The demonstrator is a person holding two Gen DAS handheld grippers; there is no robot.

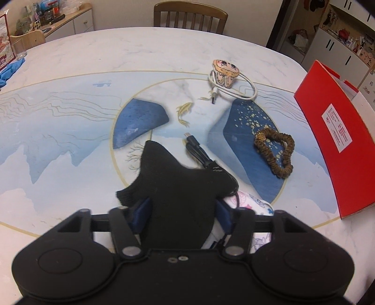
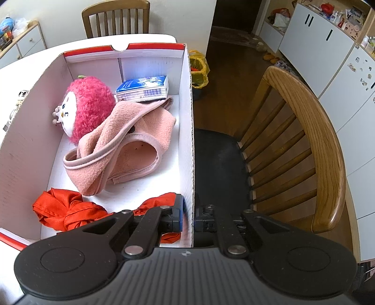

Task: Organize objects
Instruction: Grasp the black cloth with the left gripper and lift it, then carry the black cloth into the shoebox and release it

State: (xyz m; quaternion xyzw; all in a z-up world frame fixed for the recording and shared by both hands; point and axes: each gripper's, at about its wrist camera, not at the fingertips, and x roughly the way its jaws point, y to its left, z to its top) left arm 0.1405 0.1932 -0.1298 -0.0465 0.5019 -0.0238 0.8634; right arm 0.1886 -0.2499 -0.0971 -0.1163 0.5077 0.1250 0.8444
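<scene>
A black knit glove (image 1: 178,187) fills the gap between the blue pads of my left gripper (image 1: 182,208), which is shut on it low over the table. Just beyond lie a black cable (image 1: 199,152) and a floral cloth (image 1: 253,204). Farther out are a brown scrunchie (image 1: 276,150), a cartoon-faced charger (image 1: 225,72) with a white cable (image 1: 243,91), and the red box (image 1: 332,140). My right gripper (image 2: 189,215) is shut on the box's right wall (image 2: 189,117). Inside lie a pink plush (image 2: 89,108), a pink fleece (image 2: 124,145), a tissue pack (image 2: 143,89) and red cloth (image 2: 63,208).
A wooden chair (image 1: 189,14) stands at the table's far side and another chair (image 2: 304,140) right of the box. A glass (image 1: 18,49) and a blue cloth (image 1: 9,70) sit at the table's far left. A yellow bag (image 2: 199,70) is on the floor.
</scene>
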